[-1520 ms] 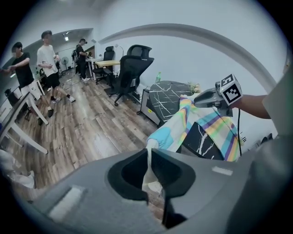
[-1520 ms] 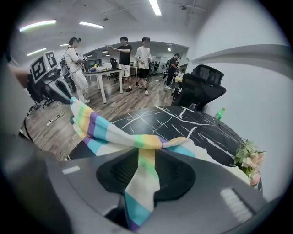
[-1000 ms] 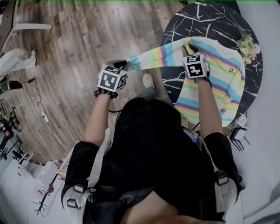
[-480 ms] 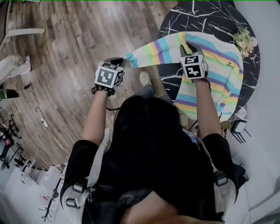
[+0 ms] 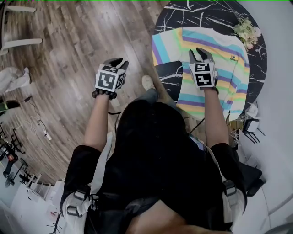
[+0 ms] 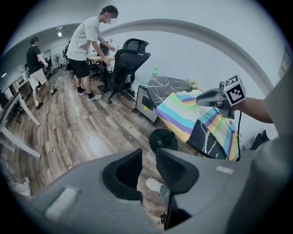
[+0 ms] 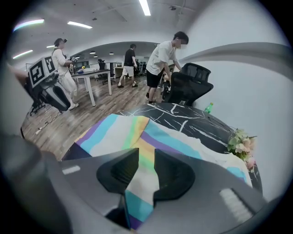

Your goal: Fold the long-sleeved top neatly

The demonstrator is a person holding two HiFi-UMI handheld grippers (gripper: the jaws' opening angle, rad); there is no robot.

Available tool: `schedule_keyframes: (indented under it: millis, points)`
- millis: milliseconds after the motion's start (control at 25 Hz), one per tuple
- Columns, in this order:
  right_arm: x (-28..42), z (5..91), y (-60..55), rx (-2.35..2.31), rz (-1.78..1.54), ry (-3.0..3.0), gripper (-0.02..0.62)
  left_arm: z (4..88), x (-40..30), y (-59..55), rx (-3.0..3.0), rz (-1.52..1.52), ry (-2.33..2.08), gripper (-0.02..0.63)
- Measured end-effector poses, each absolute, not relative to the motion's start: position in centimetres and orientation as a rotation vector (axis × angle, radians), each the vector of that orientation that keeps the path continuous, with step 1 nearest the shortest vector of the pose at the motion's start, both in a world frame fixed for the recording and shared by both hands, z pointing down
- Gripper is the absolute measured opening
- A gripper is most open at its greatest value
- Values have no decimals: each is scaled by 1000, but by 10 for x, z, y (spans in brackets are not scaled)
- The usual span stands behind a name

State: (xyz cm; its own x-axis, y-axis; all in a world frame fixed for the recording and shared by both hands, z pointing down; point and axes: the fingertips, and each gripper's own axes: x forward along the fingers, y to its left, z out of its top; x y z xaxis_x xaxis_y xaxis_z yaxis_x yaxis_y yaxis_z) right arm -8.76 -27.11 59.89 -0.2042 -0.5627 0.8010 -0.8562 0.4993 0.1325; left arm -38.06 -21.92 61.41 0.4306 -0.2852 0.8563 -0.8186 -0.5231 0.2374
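The pastel-striped long-sleeved top (image 5: 219, 68) lies spread on a round black marble table (image 5: 206, 13). Its left sleeve (image 5: 165, 45) drapes over the table's left edge. My right gripper (image 5: 201, 55) is over the top near the sleeve's root, shut on a fold of striped fabric (image 7: 142, 178) that runs between its jaws. My left gripper (image 5: 116, 64) hangs over the wooden floor, left of the table and apart from the sleeve. Its jaws have just been opening and nothing is between them (image 6: 146, 157). The left gripper view shows the right gripper (image 6: 219, 97) above the draped top (image 6: 183, 112).
A bunch of flowers (image 5: 247, 31) lies at the table's far right rim. The table's round base (image 6: 163, 139) stands on the floor. A black office chair (image 6: 128, 59) and several people are farther back. My shoe (image 5: 147, 82) is by the table's edge.
The left gripper has opened and let go of the sleeve's end, which fell from its stretched-out position to the table's left edge. The right gripper keeps its hold on the fabric.
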Motion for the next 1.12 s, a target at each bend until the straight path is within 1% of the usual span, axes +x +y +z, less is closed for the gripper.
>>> schedule_keyframes:
  millis: [240,480,840,1120]
  points:
    - [-55,583,-250,1227,437,-1918,115,599,-326,-197,2090,1041,-876,100]
    - [1,568,-208,1250,422,-1931,115,584,-256,-160,2146,1048,-844,99]
    - [135,552,-118,1338,450,-1846,115,564,-120,-95,2250,1074,-712,95]
    - [235,558,-42,1451,525,-1754,115,562,-31,-54,2318,1134,-576,94]
